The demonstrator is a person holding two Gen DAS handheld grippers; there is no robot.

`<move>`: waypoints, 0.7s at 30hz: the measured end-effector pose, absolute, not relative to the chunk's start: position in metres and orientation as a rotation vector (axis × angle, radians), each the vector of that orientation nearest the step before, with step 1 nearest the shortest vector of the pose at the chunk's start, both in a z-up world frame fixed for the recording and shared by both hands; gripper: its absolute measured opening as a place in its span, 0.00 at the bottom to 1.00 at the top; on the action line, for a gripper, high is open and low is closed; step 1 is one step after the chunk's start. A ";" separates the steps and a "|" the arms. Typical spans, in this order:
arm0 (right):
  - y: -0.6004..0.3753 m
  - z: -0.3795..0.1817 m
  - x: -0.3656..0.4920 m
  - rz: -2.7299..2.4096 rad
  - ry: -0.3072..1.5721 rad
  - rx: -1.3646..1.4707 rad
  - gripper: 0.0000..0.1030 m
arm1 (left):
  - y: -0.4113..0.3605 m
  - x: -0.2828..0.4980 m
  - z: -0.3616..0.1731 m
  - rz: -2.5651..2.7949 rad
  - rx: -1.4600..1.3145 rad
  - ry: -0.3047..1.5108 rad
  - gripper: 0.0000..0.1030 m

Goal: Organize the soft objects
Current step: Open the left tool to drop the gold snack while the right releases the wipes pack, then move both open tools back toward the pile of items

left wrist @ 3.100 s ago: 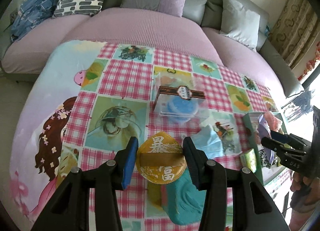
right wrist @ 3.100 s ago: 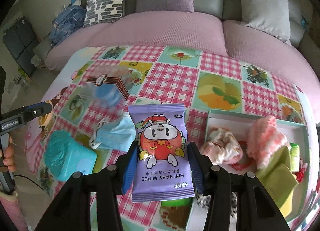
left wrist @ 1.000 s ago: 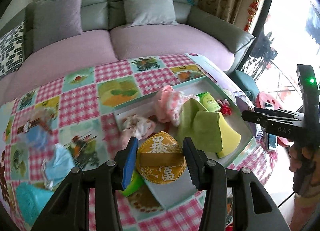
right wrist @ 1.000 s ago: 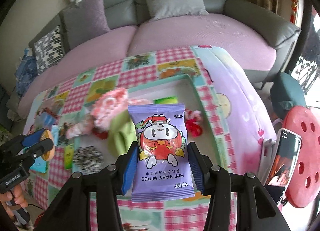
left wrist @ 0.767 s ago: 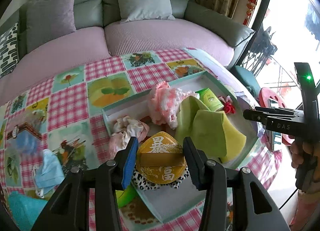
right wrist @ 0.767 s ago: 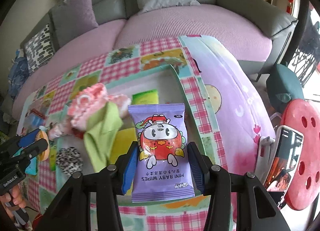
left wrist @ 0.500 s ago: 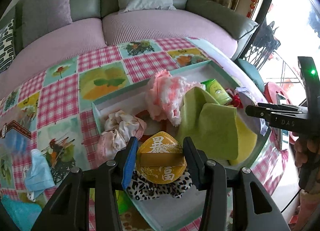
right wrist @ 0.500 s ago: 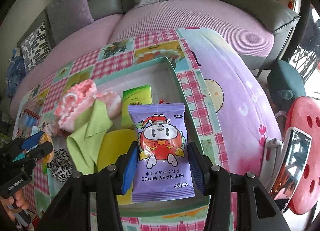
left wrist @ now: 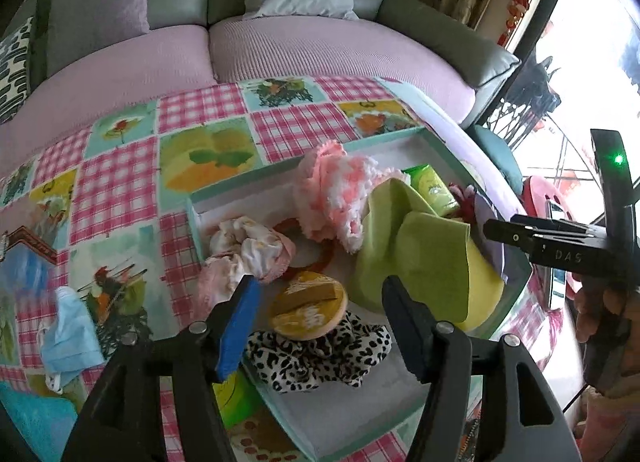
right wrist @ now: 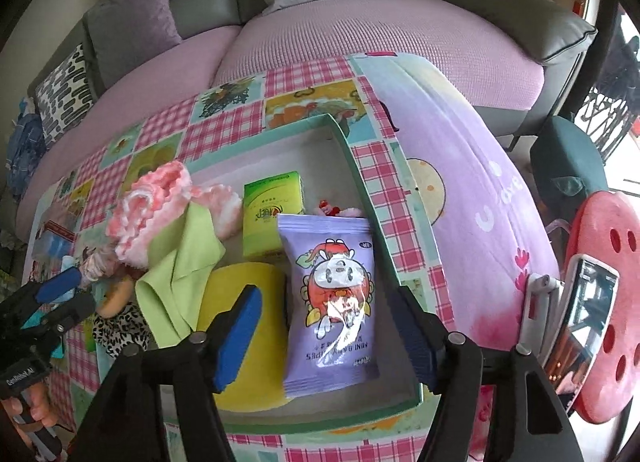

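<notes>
Sofa behind, wipes pack [right wrist: 330, 298] right view only

Curved pink-grey sofa [left wrist: 320, 46], perhaps daylit

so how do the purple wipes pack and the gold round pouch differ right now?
The wipes pack is a flat purple rectangle lying on the tray floor; the gold pouch is round and sits on the leopard-print cloth. The pack is the larger. Both lie loose between opening jaws, right gripper and left gripper.
</notes>
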State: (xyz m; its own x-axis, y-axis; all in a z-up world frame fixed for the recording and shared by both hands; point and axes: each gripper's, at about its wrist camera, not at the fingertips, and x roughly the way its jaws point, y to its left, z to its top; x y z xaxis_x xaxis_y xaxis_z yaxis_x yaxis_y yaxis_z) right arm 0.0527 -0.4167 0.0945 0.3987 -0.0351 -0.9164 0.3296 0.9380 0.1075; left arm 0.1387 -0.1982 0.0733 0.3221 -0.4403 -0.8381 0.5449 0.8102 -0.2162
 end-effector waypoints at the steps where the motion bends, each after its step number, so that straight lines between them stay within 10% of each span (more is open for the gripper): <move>1: -0.416 0.096 0.051 -0.238 1.142 0.290 0.69 | -0.195 0.138 0.077 -0.637 0.112 1.053 0.63; 15: -0.381 0.124 0.027 -0.220 1.146 0.245 0.70 | -0.130 0.127 0.097 -0.432 0.054 1.036 0.81; 18: -0.371 0.129 0.022 -0.209 1.146 0.228 0.95 | -0.120 0.122 0.097 -0.376 0.069 1.029 0.92; 21: -0.360 0.134 0.017 -0.206 1.137 0.195 0.98 | -0.110 0.118 0.096 -0.349 0.061 1.037 0.92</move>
State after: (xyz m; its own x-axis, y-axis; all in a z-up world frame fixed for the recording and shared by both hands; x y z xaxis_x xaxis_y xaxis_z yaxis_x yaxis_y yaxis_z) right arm 0.0172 -0.3602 0.1345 0.4049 -0.0636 -0.9122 0.2609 0.9641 0.0486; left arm 0.1175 -0.1105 0.0955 0.4588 -0.2542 -0.8514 0.3117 0.9433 -0.1137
